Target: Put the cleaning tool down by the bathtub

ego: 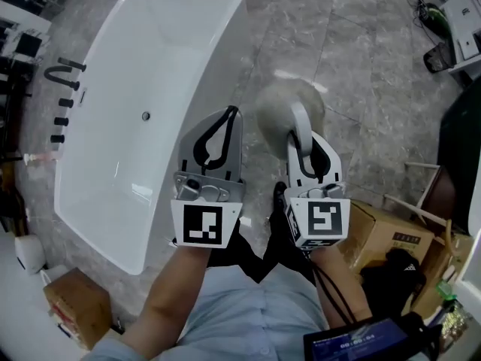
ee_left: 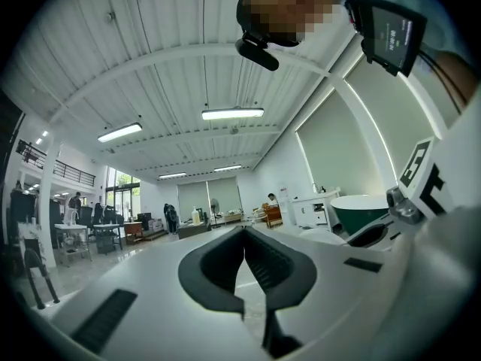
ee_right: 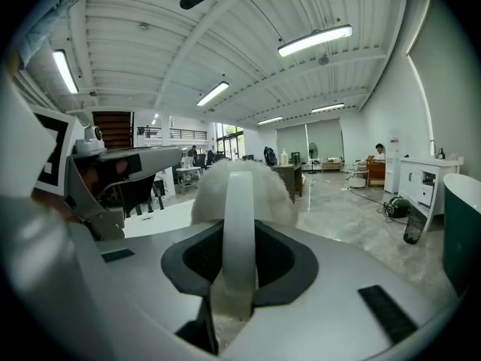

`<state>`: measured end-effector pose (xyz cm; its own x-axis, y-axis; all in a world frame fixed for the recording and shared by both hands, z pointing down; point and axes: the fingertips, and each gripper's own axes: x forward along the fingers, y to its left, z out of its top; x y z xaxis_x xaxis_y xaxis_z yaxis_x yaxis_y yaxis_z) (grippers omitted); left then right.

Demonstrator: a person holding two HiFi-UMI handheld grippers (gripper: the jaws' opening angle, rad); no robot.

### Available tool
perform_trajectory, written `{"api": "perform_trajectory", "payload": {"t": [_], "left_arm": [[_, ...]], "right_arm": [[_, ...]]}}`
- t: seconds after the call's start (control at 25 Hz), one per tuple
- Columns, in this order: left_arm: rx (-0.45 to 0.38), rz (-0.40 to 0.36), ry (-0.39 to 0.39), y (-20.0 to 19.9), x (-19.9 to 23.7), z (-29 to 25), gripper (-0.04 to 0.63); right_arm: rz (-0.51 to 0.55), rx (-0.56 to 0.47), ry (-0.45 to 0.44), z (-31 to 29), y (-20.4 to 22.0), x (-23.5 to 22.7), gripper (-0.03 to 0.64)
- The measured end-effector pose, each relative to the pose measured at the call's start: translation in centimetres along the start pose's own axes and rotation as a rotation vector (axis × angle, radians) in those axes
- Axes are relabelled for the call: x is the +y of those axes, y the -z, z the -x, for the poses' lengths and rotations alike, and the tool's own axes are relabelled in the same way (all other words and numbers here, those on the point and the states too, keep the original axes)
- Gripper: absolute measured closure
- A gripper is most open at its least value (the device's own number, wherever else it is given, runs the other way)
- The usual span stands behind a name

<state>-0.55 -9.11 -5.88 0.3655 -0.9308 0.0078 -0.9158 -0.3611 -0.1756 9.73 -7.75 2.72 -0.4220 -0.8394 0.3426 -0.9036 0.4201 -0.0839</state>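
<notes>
Tub (ego: 173, 51), white and rectangular, on the floor (ego: 361, 74) of polished grey marbled tiles that mirror the lamps overhead; drain (ego: 146, 116) in its bare bottom; dark taps (ego: 64, 74) along its far-left side. Cardboard boxes stand at the near corner of the tub (ego: 75, 307) and at the person's right (ego: 383, 232).

Left gripper (ego: 232, 110) (ee_left: 244, 235) is over the tub's near right rim in the head view; its jaws are closed tip to tip with nothing between them.

Right gripper (ego: 301, 150) (ee_right: 239, 235) is just beside it to the right; its jaws are clamped on the white handle (ee_right: 239, 201) of the tool (ego: 278, 107) (ee_right: 240, 179). The tool's fluffy round head projects beyond the jaw tips; in the head view it lies over bare tiles beside the tub's long right side, apart from the rim; in the right gripper view it is up in the air against the room behind, off the floor.

Room, from both gripper views: a large hall with a white ribbed ceiling (ee_left: 165, 43); long tube lamps (ee_left: 233, 113) (ee_right: 316, 40); tall windows at the far end; desks and people in the distance (ee_left: 171, 216), too small to detail; a dark green tub (ee_right: 462, 224) at the right edge.
</notes>
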Motion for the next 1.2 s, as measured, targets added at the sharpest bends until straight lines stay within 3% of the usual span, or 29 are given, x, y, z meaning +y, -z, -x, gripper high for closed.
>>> {"api": "perform_trajectory", "payload": {"t": [0.48, 0.84, 1.2], "left_arm": [[0.072, 0.034, 0.031, 14.7, 5.9, 2.3, 0.578], [0.086, 0.084, 0.039, 26.5, 5.6, 2.0, 0.578], [0.097, 0.072, 0.048, 36.9, 4.3, 2.3, 0.578]], "right_arm": [[-0.058, 0.092, 0.014, -8.5, 11.6, 8.0, 0.52], [-0.116, 0.162, 0.069, -13.6, 23.2, 8.4, 0.52], [-0.151, 0.211, 0.09, -17.7, 33.7, 8.4, 0.52]]}}
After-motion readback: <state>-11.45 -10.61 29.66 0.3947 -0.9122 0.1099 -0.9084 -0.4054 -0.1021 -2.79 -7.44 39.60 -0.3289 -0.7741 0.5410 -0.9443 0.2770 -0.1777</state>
